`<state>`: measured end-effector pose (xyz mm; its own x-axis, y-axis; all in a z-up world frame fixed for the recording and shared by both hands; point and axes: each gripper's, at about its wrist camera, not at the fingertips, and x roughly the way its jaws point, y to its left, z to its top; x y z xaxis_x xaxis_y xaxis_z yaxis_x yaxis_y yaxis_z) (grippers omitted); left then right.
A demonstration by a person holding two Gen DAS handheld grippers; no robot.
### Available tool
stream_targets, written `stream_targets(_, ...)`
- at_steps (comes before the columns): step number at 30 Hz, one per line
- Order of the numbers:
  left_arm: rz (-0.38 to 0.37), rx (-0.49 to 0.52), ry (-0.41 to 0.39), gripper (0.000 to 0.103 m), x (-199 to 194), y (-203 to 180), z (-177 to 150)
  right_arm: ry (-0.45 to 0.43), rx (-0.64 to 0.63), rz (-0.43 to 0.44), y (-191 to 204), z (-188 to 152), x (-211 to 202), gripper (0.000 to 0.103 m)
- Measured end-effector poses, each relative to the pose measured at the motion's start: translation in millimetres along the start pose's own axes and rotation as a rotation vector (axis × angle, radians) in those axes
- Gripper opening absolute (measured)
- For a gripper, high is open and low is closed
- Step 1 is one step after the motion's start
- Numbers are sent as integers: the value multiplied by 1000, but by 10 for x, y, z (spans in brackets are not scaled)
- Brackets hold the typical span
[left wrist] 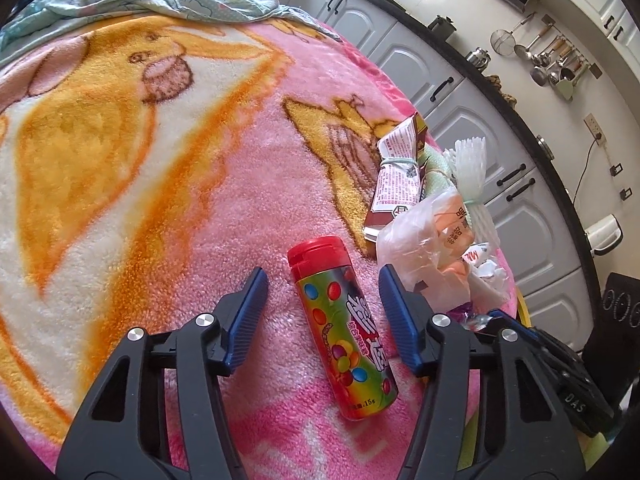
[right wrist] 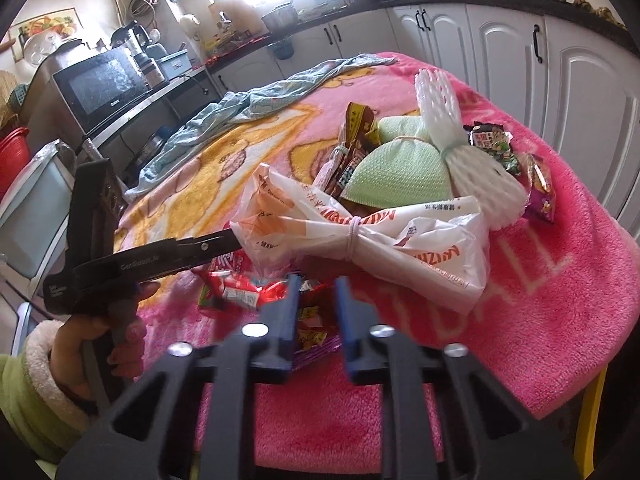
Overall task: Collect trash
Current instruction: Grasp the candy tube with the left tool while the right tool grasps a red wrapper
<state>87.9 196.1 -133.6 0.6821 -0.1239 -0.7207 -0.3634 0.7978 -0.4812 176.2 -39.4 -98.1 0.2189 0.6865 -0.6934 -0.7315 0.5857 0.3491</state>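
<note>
Blue-padded left tool (left wrist: 322,280) gapes astride candy tube (left wrist: 346,332); right tool (right wrist: 317,292) pinches wrappers (right wrist: 310,312)

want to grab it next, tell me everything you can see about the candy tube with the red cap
The candy tube is a small cylinder, plastic by its look, with a red flip-style cap on its far end and a glossy wrapper printed with coloured candy dots and white lettering. The cap looks shut. It lies on its side on the pink fleece blanket, between the blue pads of the left gripper, which do not touch it. Nothing else touches it; the tied plastic bag lies just to its right.
</note>
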Motion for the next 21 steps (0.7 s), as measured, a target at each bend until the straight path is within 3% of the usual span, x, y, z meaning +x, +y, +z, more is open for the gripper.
stream_targets(2, 5, 3, 3, 39, 6, -5, -3, -6, -15, 1, 25, -2, -35, 9)
stream_targets(6, 3, 15, 12, 31, 22, -27, -10, -29, -50, -2, 91, -10, -138, 7)
stream_targets(21, -7, 48, 4, 25, -74, -47, -42, -85, -110, -38, 209, 31, -372, 6)
